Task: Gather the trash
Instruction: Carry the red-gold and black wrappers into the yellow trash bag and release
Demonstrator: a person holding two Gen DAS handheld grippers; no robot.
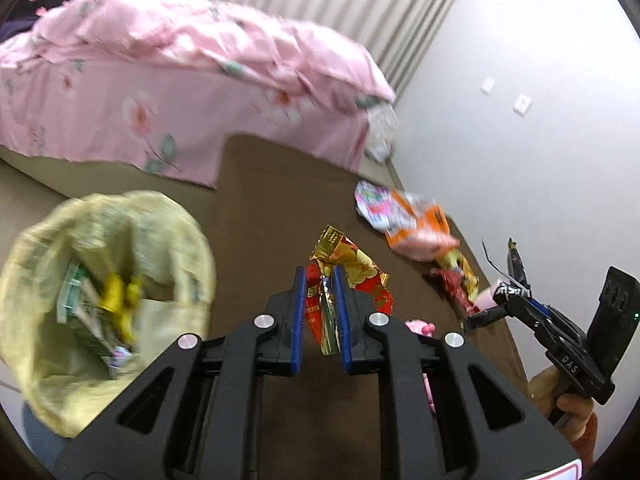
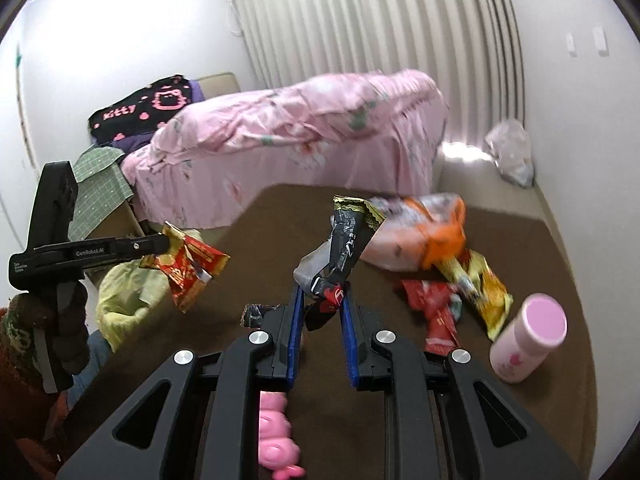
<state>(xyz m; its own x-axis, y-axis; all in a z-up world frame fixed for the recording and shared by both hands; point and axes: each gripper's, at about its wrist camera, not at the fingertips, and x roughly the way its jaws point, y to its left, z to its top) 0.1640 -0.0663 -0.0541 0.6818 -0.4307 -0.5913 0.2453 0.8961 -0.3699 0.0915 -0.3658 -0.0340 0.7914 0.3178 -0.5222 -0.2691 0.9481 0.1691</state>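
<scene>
The left gripper (image 1: 322, 276) is clamping a red-and-gold wrapper (image 1: 352, 268) above the brown bench (image 1: 280, 200), while the right gripper (image 2: 320, 300) is pinching a black-and-silver wrapper (image 2: 344, 236). Left of the left gripper, a yellow-green trash bag (image 1: 168, 232) is gaping open with scraps inside. Ahead and right of the right gripper, an orange-and-pink packet (image 2: 420, 232), a red wrapper (image 2: 436, 308) and a yellow wrapper (image 2: 484, 288) are lying bunched together; a pink bottle (image 2: 528, 340) is standing near the bench's right edge. A pink toy (image 2: 276, 440) is sitting under the right gripper. Beyond the bench's far edge, a pink-covered bed (image 2: 300, 136) is blocking the way.
</scene>
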